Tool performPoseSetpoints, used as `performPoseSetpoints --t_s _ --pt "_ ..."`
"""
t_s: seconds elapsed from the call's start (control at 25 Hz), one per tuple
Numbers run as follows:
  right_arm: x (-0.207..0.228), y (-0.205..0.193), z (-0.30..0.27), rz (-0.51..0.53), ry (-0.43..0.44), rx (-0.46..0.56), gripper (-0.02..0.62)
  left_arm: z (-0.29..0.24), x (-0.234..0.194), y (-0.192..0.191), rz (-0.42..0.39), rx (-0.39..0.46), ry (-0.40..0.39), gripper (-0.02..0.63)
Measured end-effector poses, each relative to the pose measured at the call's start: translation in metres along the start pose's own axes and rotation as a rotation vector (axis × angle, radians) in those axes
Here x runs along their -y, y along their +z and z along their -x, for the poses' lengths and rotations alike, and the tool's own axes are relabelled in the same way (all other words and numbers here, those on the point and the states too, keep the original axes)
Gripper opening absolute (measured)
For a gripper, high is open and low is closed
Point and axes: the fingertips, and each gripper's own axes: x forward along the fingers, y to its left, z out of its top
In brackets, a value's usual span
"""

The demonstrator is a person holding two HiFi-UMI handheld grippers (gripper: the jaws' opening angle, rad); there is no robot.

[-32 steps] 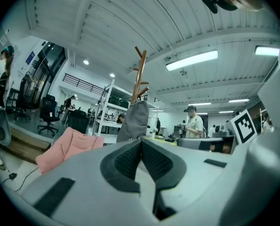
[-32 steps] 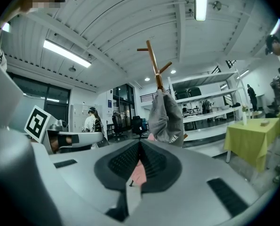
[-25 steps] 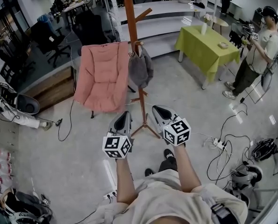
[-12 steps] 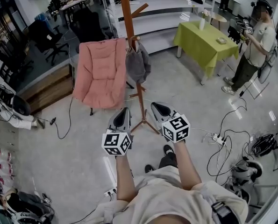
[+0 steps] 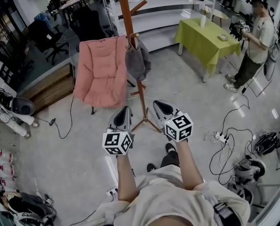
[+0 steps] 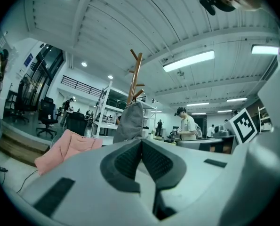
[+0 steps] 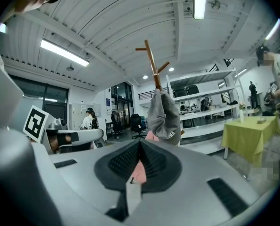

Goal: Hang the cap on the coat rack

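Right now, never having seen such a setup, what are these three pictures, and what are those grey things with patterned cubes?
No robot here: a person holds a two-jaw tool in each hand, the left gripper and the right gripper. The cubes are part of them. One picture comes from a camera on the person's head, looking down; the other two from cameras riding on the grippers. Both grippers are shut and hold nothing. Ahead stands a wooden coat rack with a grey cap hanging on it, a pink chair beside it, and a green table farther right.
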Motion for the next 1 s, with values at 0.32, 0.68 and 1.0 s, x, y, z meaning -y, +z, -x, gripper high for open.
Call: performPoseSetpoints --t_s 0.32,0.68,1.0 --pt "-0.0023 -0.004 0.0029 -0.014 0.011 -0.006 0.006 0.0024 0.0028 -0.0022 -0.003 -0.011 0.004 0.008" --pt "0.0018 -0.0074 0.0035 -0.011 0.004 -0.014 0.006 0.0001 0.0053 -0.0014 -0.003 -0.002 0.001 0.008" --pt "0.0002 -0.0052 0.0013 -0.012 0.007 -0.023 0.006 0.0005 0.003 0.0032 0.0 -0.004 0.002 0.008"
